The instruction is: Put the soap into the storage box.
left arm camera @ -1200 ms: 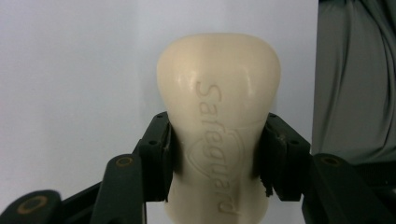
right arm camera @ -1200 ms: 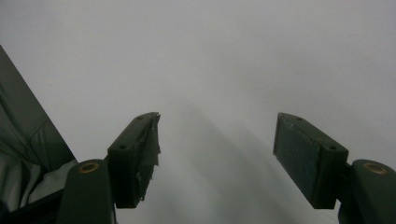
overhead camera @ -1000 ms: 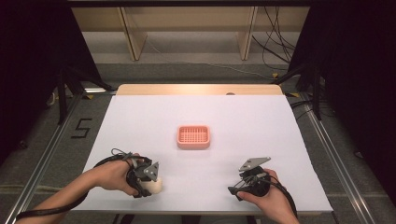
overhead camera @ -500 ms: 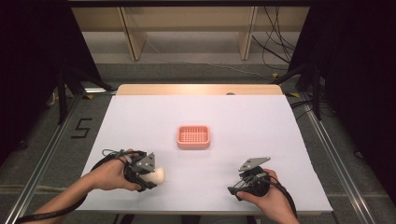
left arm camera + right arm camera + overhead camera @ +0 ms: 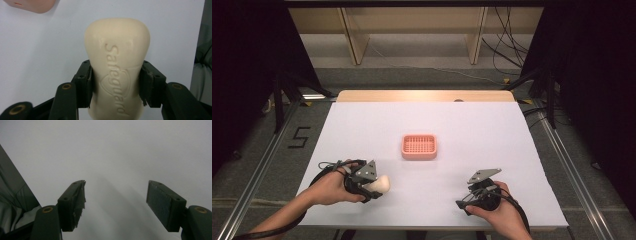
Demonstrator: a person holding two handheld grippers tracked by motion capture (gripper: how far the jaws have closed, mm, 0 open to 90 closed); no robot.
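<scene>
Cream soap bar (image 5: 117, 67) pinched across its waist by the left gripper (image 5: 371, 186), below-left of the pink soap dish (image 5: 419, 146), apparently for carrying there; right gripper (image 5: 115, 205) spread, idle, below-right of the dish.

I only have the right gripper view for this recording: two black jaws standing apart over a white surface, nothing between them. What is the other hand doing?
Observer: The left hand-held gripper is shut on a cream, rounded bar of soap, pads pressing its two sides.
Operator: Any marking on that bar?
Observer: Yes, the left gripper view shows "Safeguard" embossed along its face.
Operator: Is there somewhere to put it?
Observer: A pink, rectangular plastic soap dish with a gridded floor sits mid-table, beyond the bar and to its right in the high view, apart from both grippers.
</scene>
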